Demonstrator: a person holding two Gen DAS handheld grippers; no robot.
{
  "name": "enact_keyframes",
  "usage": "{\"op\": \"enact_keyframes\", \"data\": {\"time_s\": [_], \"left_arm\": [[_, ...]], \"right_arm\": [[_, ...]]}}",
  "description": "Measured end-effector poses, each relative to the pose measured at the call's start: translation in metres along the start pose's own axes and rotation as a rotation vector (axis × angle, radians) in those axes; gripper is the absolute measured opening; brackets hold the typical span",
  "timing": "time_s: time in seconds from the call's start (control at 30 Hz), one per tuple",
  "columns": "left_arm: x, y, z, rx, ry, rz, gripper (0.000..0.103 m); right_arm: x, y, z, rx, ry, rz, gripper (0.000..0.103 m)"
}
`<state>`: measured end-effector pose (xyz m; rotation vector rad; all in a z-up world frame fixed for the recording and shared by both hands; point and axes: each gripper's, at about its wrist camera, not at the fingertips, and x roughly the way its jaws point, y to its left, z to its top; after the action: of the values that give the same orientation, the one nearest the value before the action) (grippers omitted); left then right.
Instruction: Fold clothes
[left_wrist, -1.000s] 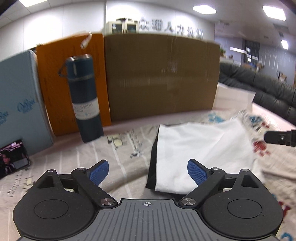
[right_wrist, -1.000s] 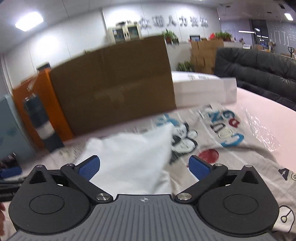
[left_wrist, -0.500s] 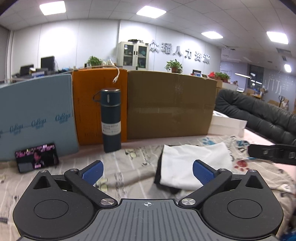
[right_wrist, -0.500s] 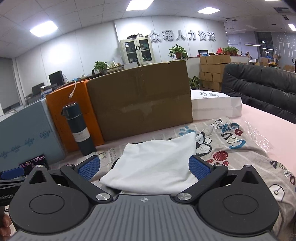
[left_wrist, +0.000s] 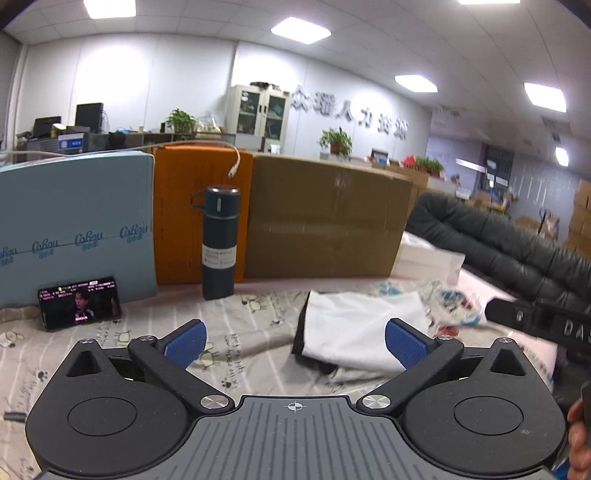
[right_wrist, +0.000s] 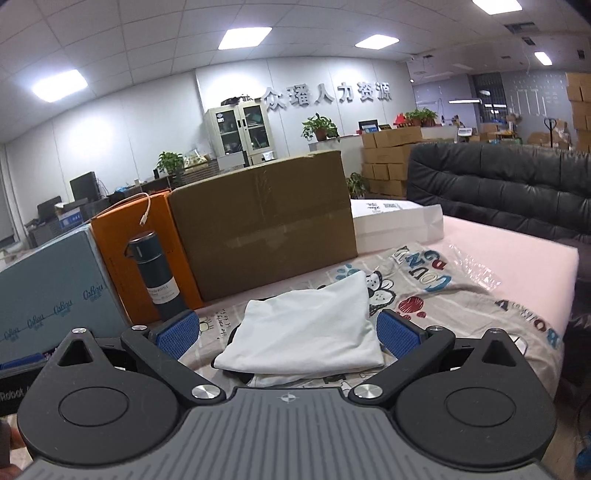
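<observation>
A folded white garment (left_wrist: 354, 328) with a dark edge lies on the patterned sheet (left_wrist: 236, 332); it also shows in the right wrist view (right_wrist: 306, 332). My left gripper (left_wrist: 295, 341) is open and empty, held above the sheet, short of the garment and to its left. My right gripper (right_wrist: 288, 330) is open and empty, held above the near edge of the garment. The right gripper's body shows at the right edge of the left wrist view (left_wrist: 543, 323).
A dark blue flask (left_wrist: 219, 242) stands at the back, in front of an orange box (left_wrist: 184, 218). A brown carton (left_wrist: 325, 221), a light blue box (left_wrist: 74, 225) and a white box (right_wrist: 395, 221) line the back. A phone (left_wrist: 79, 308) leans at left. A black sofa (right_wrist: 498, 192) stands at right.
Both grippers have pulled back and risen away from the folded garment, which now lies further off. Both stay open and empty.
</observation>
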<state>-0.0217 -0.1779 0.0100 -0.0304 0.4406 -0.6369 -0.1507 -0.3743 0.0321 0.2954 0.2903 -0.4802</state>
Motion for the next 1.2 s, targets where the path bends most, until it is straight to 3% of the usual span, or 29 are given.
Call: {"op": "enact_keyframes", "data": {"time_s": [0.27, 0.87, 1.2], "left_arm": [[-0.006, 0.002, -0.005, -0.023, 0.049, -0.015, 0.103], [0.015, 0.030, -0.011, -0.016, 0.149, -0.010, 0.103], [0.024, 0.035, -0.010, -0.061, 0.193, 0.017, 0.103]], "right_arm": [[-0.015, 0.009, -0.001, -0.052, -0.008, -0.053, 0.103], [0.016, 0.030, -0.013, -0.036, 0.107, -0.113, 0.103], [0.032, 0.033, -0.013, -0.017, 0.145, -0.099, 0.103]]}}
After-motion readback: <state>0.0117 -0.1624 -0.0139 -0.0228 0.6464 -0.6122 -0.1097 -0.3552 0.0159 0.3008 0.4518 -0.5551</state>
